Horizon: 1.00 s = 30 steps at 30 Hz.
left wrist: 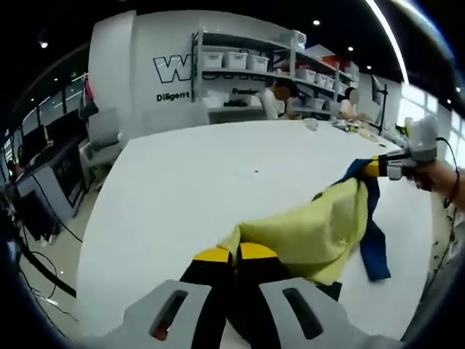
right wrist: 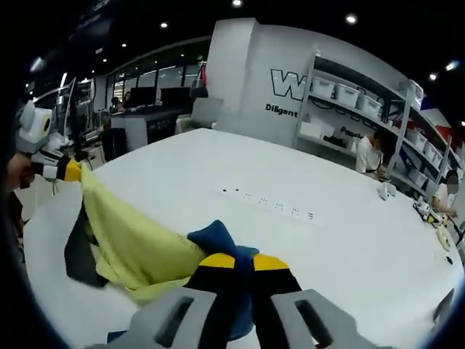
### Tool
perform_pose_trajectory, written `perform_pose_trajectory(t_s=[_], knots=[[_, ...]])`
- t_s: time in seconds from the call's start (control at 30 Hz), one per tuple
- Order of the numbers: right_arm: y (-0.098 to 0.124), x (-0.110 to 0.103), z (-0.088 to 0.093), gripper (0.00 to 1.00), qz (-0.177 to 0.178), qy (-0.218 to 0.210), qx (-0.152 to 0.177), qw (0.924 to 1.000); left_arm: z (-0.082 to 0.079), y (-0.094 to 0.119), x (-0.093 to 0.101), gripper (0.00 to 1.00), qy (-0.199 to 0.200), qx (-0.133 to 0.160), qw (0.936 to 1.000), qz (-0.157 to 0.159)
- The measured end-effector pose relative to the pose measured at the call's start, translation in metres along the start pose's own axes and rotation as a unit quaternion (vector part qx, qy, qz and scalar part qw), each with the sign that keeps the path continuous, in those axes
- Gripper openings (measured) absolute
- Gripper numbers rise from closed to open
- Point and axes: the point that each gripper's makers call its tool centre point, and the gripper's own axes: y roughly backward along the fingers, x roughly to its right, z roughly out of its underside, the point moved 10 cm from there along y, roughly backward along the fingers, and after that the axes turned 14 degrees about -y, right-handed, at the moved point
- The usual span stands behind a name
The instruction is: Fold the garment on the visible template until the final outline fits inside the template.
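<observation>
A: Where is the garment?

B: Lifted off the white table (left wrist: 182,189), stretched between the two grippers. It is a yellow garment (left wrist: 320,225) with dark blue parts. In the left gripper view it runs from the left gripper (left wrist: 234,253) at the bottom up to the right gripper (left wrist: 379,168) at the right edge, and a dark blue strip (left wrist: 373,251) hangs down towards the tabletop.

A: Are the left jaws closed?

B: Yes, their yellow tips meet and pinch the yellow cloth between them.

A: And the right gripper?

B: In the right gripper view its jaws are pressed together on the garment as well, at a bunched blue part (right wrist: 218,243) just above the tips. The yellow cloth sags away to the left, up to the left gripper, whose yellow tip clamps the far corner. Under the sag a black panel (right wrist: 80,254) lies on the table.

A: Who holds that far gripper?

B: A hand (left wrist: 436,177) is around it, with a band on the wrist.

A: Anything behind?

B: Shelving with white bins (left wrist: 236,59), a wall with large lettering (right wrist: 290,86), and a person (left wrist: 275,98) seated at the far edge. A row of small sockets (right wrist: 269,203) is set into the tabletop.
</observation>
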Motion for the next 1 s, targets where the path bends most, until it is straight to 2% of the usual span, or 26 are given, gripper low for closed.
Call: perform_pose_trajectory(t_s=[0.2, 0.43, 0.6, 0.67, 0.7, 0.77, 0.83, 0.9, 0.97, 1.0], knots=[[-0.026, 0.006, 0.01, 0.0, 0.007, -0.003, -0.023, 0.9997, 0.008, -0.028, -0.006, 0.0, -0.014, -0.037, 0.9992, -0.007], [-0.045, 0.012, 0.019, 0.0, 0.009, -0.009, -0.04, 0.9991, 0.02, -0.05, -0.009, 0.0, -0.021, -0.07, 0.9972, -0.012], [-0.049, 0.014, 0.024, 0.01, 0.02, -0.042, -0.046, 0.9979, 0.023, -0.056, -0.009, 0.02, -0.032, -0.075, 0.9964, -0.021], [-0.046, 0.016, 0.022, 0.07, 0.019, -0.05, -0.039, 0.9978, 0.02, -0.054, -0.008, 0.07, -0.039, -0.07, 0.9964, -0.027], [-0.042, 0.016, 0.019, 0.11, 0.019, -0.055, -0.029, 0.9979, 0.017, -0.05, -0.006, 0.13, -0.044, -0.063, 0.9967, -0.025], [-0.034, 0.011, 0.014, 0.23, 0.007, -0.083, -0.011, 0.9965, 0.014, -0.044, 0.0, 0.22, -0.044, -0.056, 0.9973, -0.016], [-0.025, 0.005, 0.011, 0.34, -0.004, -0.094, -0.002, 0.9956, 0.011, -0.038, 0.007, 0.25, -0.051, -0.049, 0.9975, -0.009], [-0.017, -0.002, 0.01, 0.4, -0.012, -0.097, 0.001, 0.9952, 0.006, -0.033, 0.013, 0.32, -0.052, -0.038, 0.9979, -0.007], [-0.011, -0.009, 0.011, 0.45, -0.023, -0.106, -0.005, 0.9941, 0.001, -0.03, 0.02, 0.45, -0.061, -0.017, 0.998, -0.003], [-0.009, -0.012, 0.012, 0.47, -0.028, -0.112, -0.01, 0.9933, -0.001, -0.028, 0.024, 0.48, -0.06, -0.018, 0.998, 0.0]])
